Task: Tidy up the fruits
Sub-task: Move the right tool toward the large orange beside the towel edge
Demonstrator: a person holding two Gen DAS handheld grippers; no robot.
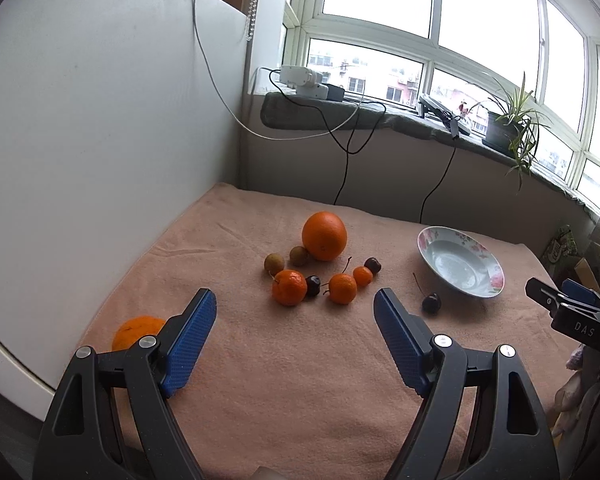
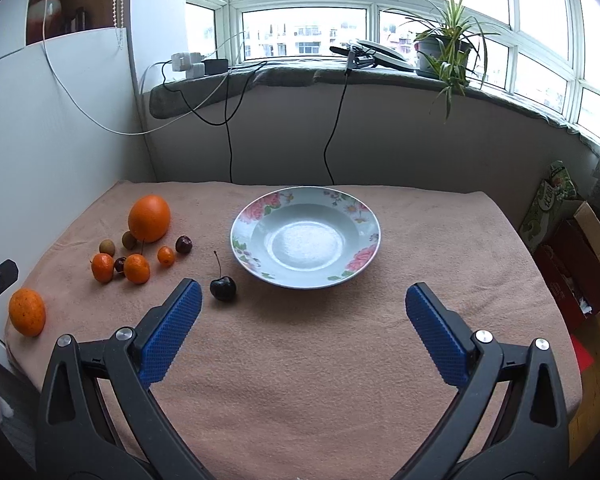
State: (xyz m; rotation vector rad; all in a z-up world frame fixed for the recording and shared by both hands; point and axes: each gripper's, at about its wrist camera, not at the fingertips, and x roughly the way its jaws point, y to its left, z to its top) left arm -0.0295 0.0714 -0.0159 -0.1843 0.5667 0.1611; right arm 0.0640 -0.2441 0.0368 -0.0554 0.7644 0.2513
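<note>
Left gripper (image 1: 295,308) and right gripper (image 2: 303,300) jaws spread wide, empty; floral-rimmed white ceramic plate (image 2: 356,216) empty, round orange fruits (image 1: 324,236) loose on pink-towelled bench (image 1: 300,380).

A potted plant (image 2: 446,50) stands on the windowsill (image 2: 284,74), right of white chargers (image 2: 188,65) whose cables (image 2: 230,140) hang below the sill.

Oranges (image 2: 149,218), cherries (image 2: 223,289) and small brown fruits (image 2: 107,246) lie scattered left of the empty floral plate (image 2: 364,258)
</note>
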